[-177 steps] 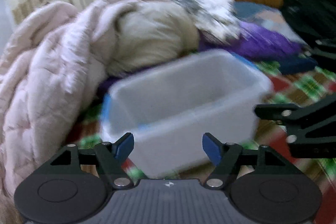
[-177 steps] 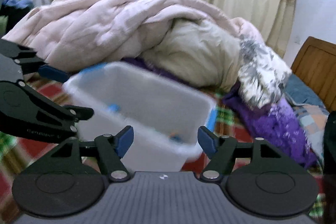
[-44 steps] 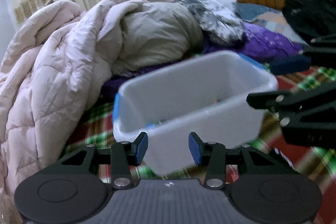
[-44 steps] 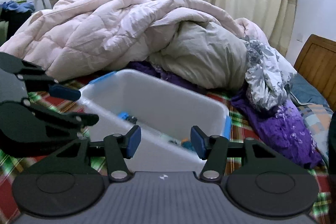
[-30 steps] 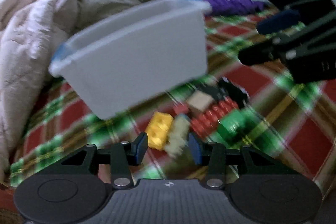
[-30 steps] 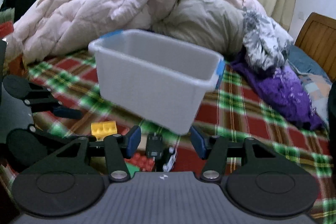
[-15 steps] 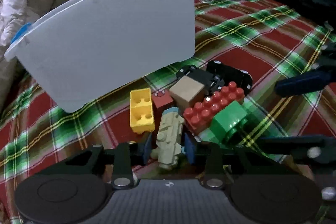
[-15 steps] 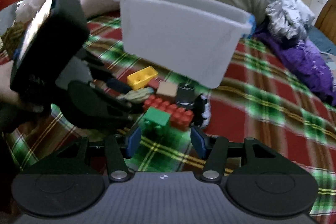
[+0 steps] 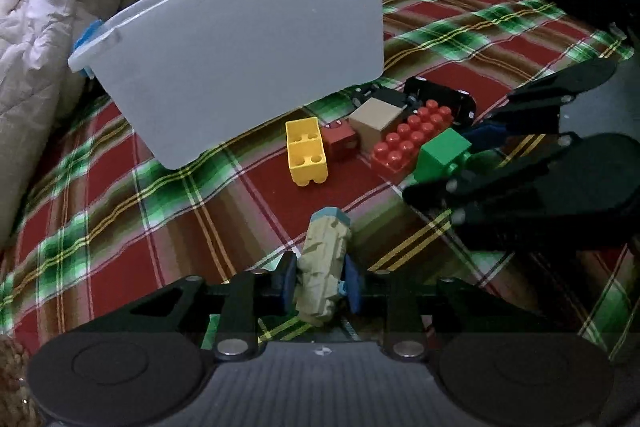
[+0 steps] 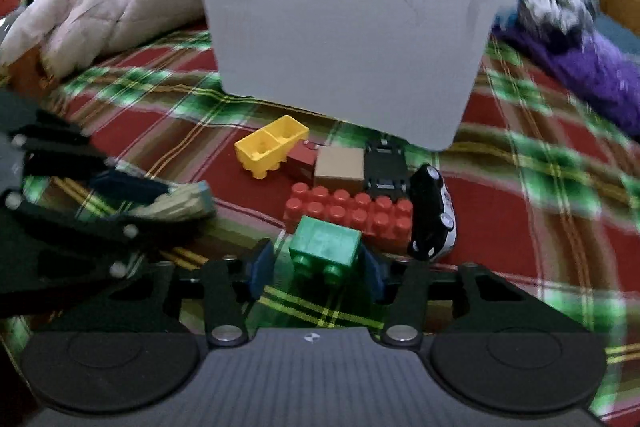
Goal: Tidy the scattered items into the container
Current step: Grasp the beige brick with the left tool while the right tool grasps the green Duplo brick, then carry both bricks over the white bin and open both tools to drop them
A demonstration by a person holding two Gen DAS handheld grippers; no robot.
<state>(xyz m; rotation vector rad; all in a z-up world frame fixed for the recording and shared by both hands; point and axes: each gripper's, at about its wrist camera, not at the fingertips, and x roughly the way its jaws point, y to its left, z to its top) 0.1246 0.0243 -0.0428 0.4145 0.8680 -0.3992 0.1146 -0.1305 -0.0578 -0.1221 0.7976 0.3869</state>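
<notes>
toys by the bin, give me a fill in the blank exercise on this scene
1. The left tongs are shut on the ____ figure.
2. The right tongs straddle the ____ block.
3. The yellow brick lies with its ____ side up.
4. The red plate lies between the green block and the ____ cube.

Missing: beige; green; hollow; tan

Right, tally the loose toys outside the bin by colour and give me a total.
Yellow: 1, brick
Red: 2, studded plate, small block
Green: 1, block, between the right tongs
Tan: 2, cube, figure in the left tongs
Black: 2, car, chassis
Total: 8
</notes>
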